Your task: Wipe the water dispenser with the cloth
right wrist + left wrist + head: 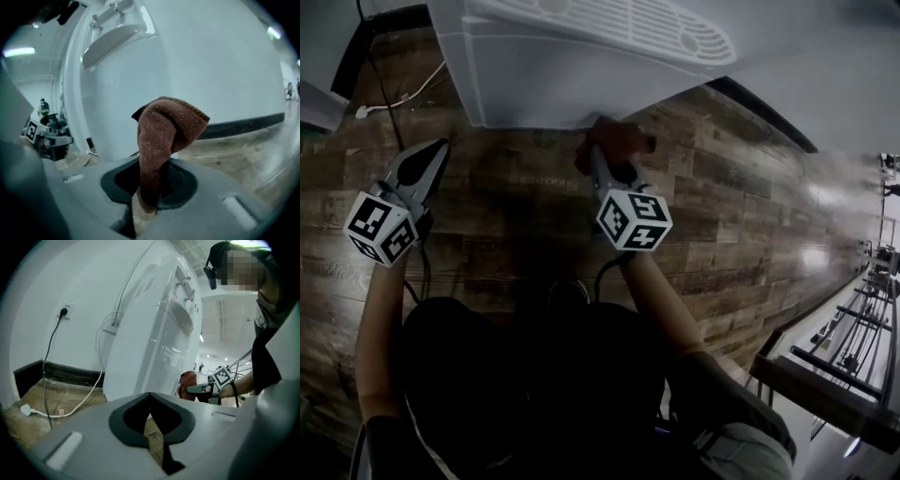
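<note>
The white water dispenser [581, 66] stands on a wood floor, seen from above in the head view. My right gripper [602, 161] is shut on a reddish-brown cloth [614, 139], which is low down by the dispenser's base; whether it touches the front I cannot tell. In the right gripper view the cloth [164, 136] sticks up from between the jaws, with the dispenser's body [136, 89] just behind it. My left gripper [439, 148] hangs to the left of the dispenser, shut on nothing. The left gripper view shows the dispenser [154, 333] and the cloth [188, 382] from the side.
A white cable and plug [366, 111] lie on the floor left of the dispenser, below a wall socket [63, 311]. Black skirting [56, 373] runs along the wall. A stair railing [853, 347] is at the right. Distant people stand in the hall.
</note>
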